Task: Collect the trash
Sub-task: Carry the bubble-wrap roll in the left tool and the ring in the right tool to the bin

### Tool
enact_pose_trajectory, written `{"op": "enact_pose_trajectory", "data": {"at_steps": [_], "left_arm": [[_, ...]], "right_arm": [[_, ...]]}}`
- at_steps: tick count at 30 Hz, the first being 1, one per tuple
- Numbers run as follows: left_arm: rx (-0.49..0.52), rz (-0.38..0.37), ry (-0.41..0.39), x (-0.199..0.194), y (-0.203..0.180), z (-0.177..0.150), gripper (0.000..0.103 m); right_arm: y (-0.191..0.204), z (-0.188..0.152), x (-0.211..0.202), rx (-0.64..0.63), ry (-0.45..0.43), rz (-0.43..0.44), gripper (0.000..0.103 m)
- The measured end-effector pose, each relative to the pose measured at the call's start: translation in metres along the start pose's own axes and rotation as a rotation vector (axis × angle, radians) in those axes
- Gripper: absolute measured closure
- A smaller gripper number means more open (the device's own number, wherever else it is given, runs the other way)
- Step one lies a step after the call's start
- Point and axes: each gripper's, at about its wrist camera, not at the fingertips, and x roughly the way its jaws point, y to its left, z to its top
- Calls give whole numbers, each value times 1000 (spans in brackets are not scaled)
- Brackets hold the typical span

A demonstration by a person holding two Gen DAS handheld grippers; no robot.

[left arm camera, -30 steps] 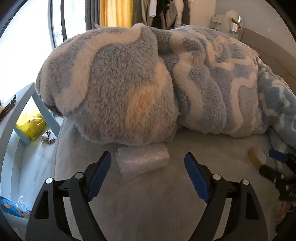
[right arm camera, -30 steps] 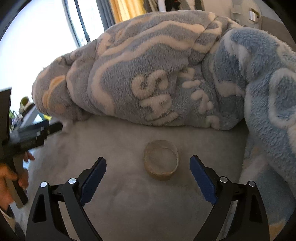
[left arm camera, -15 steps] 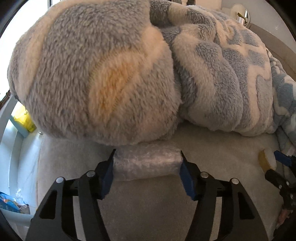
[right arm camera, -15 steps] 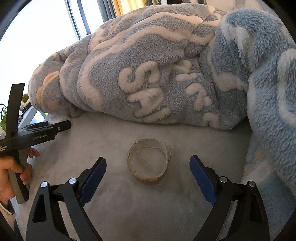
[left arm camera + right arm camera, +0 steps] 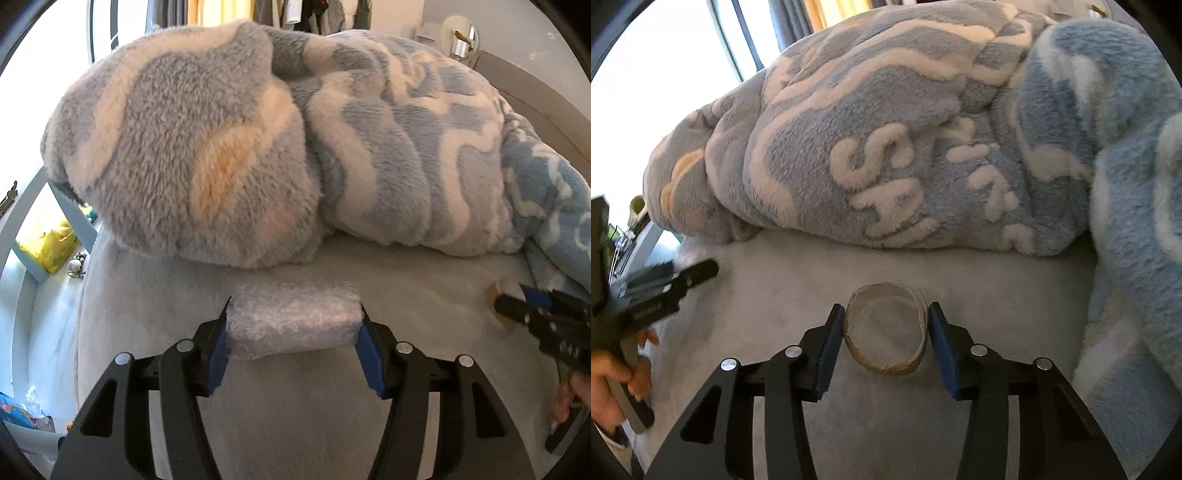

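While clamped: bubble wrap (image 5: pixel 293 319), tape core (image 5: pixel 885 334).

A home bedroom: fleece blanket (image 5: pixel 295 147) heaped on a bed (image 5: pixel 406 288).

Bubble-wrap wad (image 5: pixel 293 320) lay lengthwise on grey bedspread; empty cardboard tape ring (image 5: pixel 885 328) lay flat, squeezed oval.

Black left gripper (image 5: pixel 293 341), blue-padded fingers (image 5: pixel 216 354), silver screws, matching right gripper (image 5: pixel 886 343)
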Motion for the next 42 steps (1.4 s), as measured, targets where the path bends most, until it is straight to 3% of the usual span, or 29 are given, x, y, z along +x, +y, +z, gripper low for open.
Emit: {"op": "enact_pose_trajectory", "data": {"at_steps": [10, 20, 27, 42], "left_arm": [[-12, -37, -34, -42, 5, -17, 41], [-29, -6, -69, -86, 38, -31, 41], [-69, 9, -90, -125, 72, -60, 41], [-142, 59, -100, -174, 146, -104, 41]], "right_arm": [[12, 14, -31, 5, -40, -14, 56], [67, 12, -75, -28, -89, 23, 56], [120, 7, -97, -72, -125, 81, 56], [239, -1, -101, -179, -110, 202, 56]]}}
